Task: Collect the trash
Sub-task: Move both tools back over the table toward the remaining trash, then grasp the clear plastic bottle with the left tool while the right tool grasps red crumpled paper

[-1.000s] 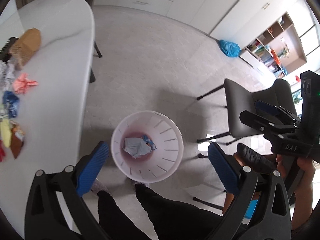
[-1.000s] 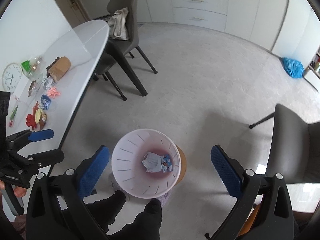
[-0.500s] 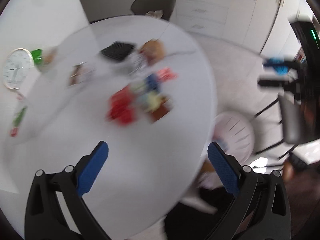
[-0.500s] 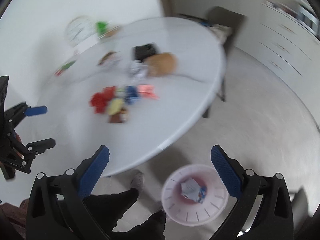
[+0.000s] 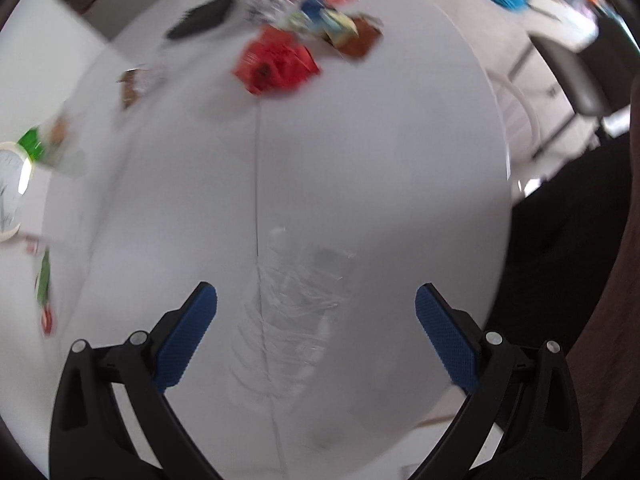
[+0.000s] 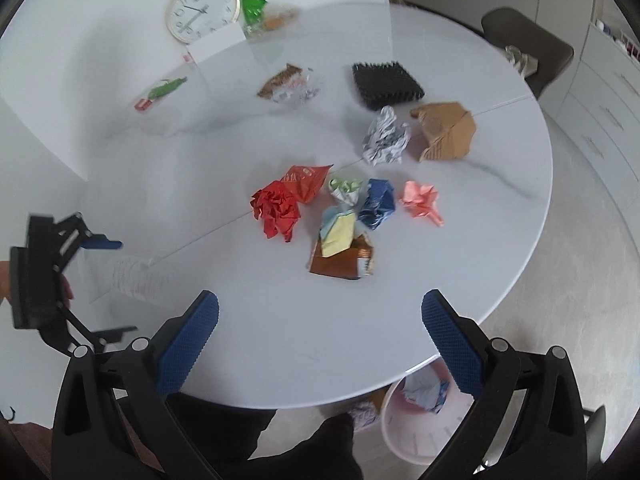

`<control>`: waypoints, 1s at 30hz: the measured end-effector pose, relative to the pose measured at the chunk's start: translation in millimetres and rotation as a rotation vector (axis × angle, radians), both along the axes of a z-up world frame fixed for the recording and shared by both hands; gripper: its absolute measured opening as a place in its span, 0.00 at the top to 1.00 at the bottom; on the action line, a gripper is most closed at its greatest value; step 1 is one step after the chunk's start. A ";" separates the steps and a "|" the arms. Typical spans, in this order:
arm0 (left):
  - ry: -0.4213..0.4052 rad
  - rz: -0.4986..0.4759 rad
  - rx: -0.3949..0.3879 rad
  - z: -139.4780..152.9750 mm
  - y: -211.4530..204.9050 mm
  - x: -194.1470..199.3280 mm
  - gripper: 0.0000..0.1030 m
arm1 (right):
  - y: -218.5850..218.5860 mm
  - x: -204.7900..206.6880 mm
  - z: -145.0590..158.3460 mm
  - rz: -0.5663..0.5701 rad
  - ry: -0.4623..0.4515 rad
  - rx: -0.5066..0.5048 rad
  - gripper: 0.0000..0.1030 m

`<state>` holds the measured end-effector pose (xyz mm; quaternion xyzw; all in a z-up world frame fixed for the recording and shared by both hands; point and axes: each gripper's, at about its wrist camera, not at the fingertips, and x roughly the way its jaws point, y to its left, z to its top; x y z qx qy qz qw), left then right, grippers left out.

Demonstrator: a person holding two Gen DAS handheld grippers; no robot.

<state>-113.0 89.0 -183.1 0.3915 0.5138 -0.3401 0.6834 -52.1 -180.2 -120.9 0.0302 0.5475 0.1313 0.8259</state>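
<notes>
Both of my hand-held grippers have swung away from the bin and now face the white worktop, which fills each wrist view. My right hand-held gripper hangs over the near edge with its blue pads spread wide and nothing between them. My left hand-held gripper is equally wide and empty; its view is smeared by motion, so the far litter shows only as coloured blurs, the red wad the plainest of them. From the right wrist I see that left tool off at the worktop's left side, jaws apart, above the surface.

The trash lies in a loose cluster near the middle of the worktop: crumpled red paper touching a red wrapper, a yellow-and-blue sheet lying on a brown foil packet, a blue wad, a pink wad, a grey crumpled ball beside a brown paper bag. A black ridged pad sits farther back, and a wall clock leans at the far edge.

The pink bin stands on the floor under the worktop's near right rim, with crumpled paper already in it.
</notes>
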 end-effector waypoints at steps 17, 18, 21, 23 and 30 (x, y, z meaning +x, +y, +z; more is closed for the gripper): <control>0.185 0.181 -0.151 -25.9 47.3 74.1 0.40 | 74.8 74.3 -55.4 0.001 0.095 -0.035 0.02; 0.186 0.247 -0.192 -19.3 49.4 83.2 0.40 | 80.6 79.9 -62.3 0.007 0.098 -0.043 0.02; 0.158 0.411 -0.279 -2.6 50.5 104.9 0.40 | 91.0 91.3 -77.9 0.013 0.107 -0.060 0.04; 0.135 0.491 -0.317 5.1 48.3 116.0 0.40 | 94.1 95.7 -85.2 0.009 0.116 -0.071 0.09; 0.147 0.716 -0.408 8.3 47.9 139.5 0.40 | 97.5 104.3 -96.9 -0.012 0.125 -0.073 0.14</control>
